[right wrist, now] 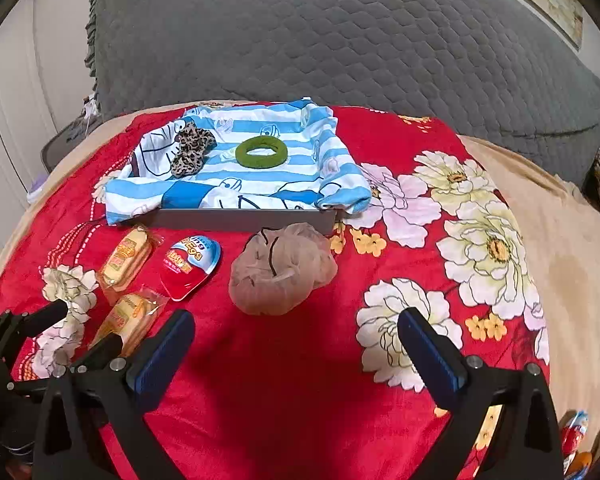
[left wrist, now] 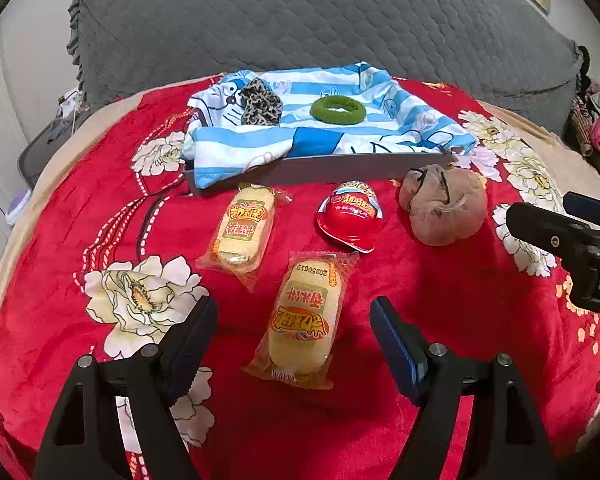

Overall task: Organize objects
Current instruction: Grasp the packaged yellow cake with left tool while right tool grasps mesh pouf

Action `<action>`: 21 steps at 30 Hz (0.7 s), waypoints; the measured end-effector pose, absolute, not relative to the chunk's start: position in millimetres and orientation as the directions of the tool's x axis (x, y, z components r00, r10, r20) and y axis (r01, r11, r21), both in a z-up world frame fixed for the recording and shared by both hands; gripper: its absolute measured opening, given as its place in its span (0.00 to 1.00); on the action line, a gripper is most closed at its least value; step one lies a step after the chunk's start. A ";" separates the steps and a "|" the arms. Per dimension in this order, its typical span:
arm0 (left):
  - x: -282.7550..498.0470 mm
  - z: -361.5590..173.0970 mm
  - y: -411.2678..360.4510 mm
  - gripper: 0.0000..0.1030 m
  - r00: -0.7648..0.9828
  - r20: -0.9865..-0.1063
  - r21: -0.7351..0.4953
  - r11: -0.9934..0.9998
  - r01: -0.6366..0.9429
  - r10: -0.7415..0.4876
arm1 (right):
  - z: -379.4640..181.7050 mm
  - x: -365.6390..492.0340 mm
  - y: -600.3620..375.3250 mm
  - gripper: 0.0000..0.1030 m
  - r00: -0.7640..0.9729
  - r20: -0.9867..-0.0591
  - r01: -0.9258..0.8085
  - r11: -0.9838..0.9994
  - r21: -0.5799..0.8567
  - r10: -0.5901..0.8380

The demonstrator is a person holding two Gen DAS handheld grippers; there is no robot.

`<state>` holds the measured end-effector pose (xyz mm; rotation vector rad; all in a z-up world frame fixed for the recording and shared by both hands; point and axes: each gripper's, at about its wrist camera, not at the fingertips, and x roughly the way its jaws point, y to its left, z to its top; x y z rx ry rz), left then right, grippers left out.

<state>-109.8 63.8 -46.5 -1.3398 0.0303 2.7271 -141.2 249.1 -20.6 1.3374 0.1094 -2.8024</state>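
On the red floral blanket lie two yellow rice-cake packets, a red egg-shaped candy pack and a beige hair net bundle. Behind them a grey tray lined with a blue-striped cloth holds a leopard scrunchie and a green hair ring. My left gripper is open, its fingers either side of the near packet. My right gripper is open and empty, just in front of the beige bundle. The packets, candy pack and tray show there too.
A large grey quilted pillow stands behind the tray. The right gripper's body shows at the right edge of the left view. Clothes are piled at far right. A small colourful pack lies at the blanket's right edge.
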 end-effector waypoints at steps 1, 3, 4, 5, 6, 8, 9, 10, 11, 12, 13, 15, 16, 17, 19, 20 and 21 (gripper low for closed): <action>-110.7 -47.8 63.2 0.77 -0.606 -0.791 -0.030 -0.995 -0.099 0.085 | -22.3 -143.7 248.8 0.99 -0.627 -0.779 0.063 -0.997 -0.050 -0.001; -113.6 -51.3 63.1 0.77 -0.602 -0.794 -0.030 -0.995 -0.097 0.083 | -25.9 -148.1 249.3 0.99 -0.621 -0.784 0.062 -0.997 -0.051 0.002; -115.0 -53.1 63.2 0.77 -0.602 -0.795 -0.029 -0.995 -0.097 0.082 | -28.3 -150.5 250.0 0.99 -0.618 -0.786 0.060 -0.997 -0.050 0.002; -116.2 -54.7 63.7 0.77 -0.601 -0.795 -0.026 -0.995 -0.097 0.079 | -30.0 -152.3 250.4 0.99 -0.615 -0.788 0.058 -0.997 -0.049 0.003; -117.3 -56.3 63.9 0.77 -0.600 -0.796 -0.022 -0.995 -0.097 0.076 | -31.2 -153.7 250.9 0.99 -0.613 -0.790 0.056 -0.997 -0.050 0.005; -119.8 -59.6 64.3 0.77 -0.597 -0.798 -0.020 -0.995 -0.098 0.075 | -33.9 -156.8 251.1 0.99 -0.611 -0.792 0.055 -0.997 -0.049 0.005; -120.7 -60.6 64.4 0.77 -0.597 -0.798 -0.022 -0.995 -0.098 0.077 | -35.3 -158.6 251.5 0.99 -0.610 -0.792 0.054 -0.997 -0.053 0.009; -121.8 -61.6 65.1 0.77 -0.597 -0.799 -0.023 -0.995 -0.100 0.079 | -37.0 -161.0 251.9 0.99 -0.609 -0.793 0.052 -0.997 -0.054 0.011; -122.5 -62.5 65.6 0.77 -0.596 -0.799 -0.023 -0.995 -0.100 0.078 | -38.3 -162.6 252.3 0.99 -0.608 -0.794 0.050 -0.997 -0.054 0.013; -123.4 -63.3 66.1 0.77 -0.596 -0.799 -0.024 -0.994 -0.103 0.081 | -40.1 -164.8 253.0 0.99 -0.604 -0.797 0.047 -0.997 -0.053 0.014; -124.4 -64.3 66.8 0.77 -0.595 -0.800 -0.022 -0.994 -0.107 0.082 | -41.7 -166.5 253.8 0.99 -0.601 -0.799 0.045 -0.998 -0.053 0.015; -125.9 -66.1 67.6 0.77 -0.596 -0.799 -0.016 -0.994 -0.112 0.080 | -45.6 -170.5 255.3 0.99 -0.599 -0.801 0.036 -0.998 -0.058 0.025; -126.8 -67.5 68.5 0.77 -0.595 -0.800 -0.012 -0.993 -0.114 0.078 | -47.4 -172.1 255.9 0.99 -0.595 -0.803 0.035 -0.998 -0.056 0.024; -127.5 -68.5 68.8 0.77 -0.595 -0.800 -0.011 -0.993 -0.114 0.077 | -48.8 -173.7 256.3 0.99 -0.593 -0.805 0.034 -0.998 -0.054 0.023; -129.2 -70.8 70.1 0.77 -0.593 -0.801 -0.009 -0.993 -0.116 0.076 | -52.1 -176.3 256.9 0.99 -0.589 -0.808 0.032 -0.998 -0.054 0.025; -129.9 -71.7 70.1 0.77 -0.593 -0.802 -0.009 -0.994 -0.113 0.075 | -53.1 -177.0 256.9 0.99 -0.587 -0.809 0.032 -0.998 -0.054 0.025; -131.0 -72.9 70.0 0.77 -0.591 -0.803 -0.014 -0.993 -0.113 0.079 | -54.2 -178.0 257.1 0.99 -0.585 -0.811 0.033 -0.998 -0.056 0.026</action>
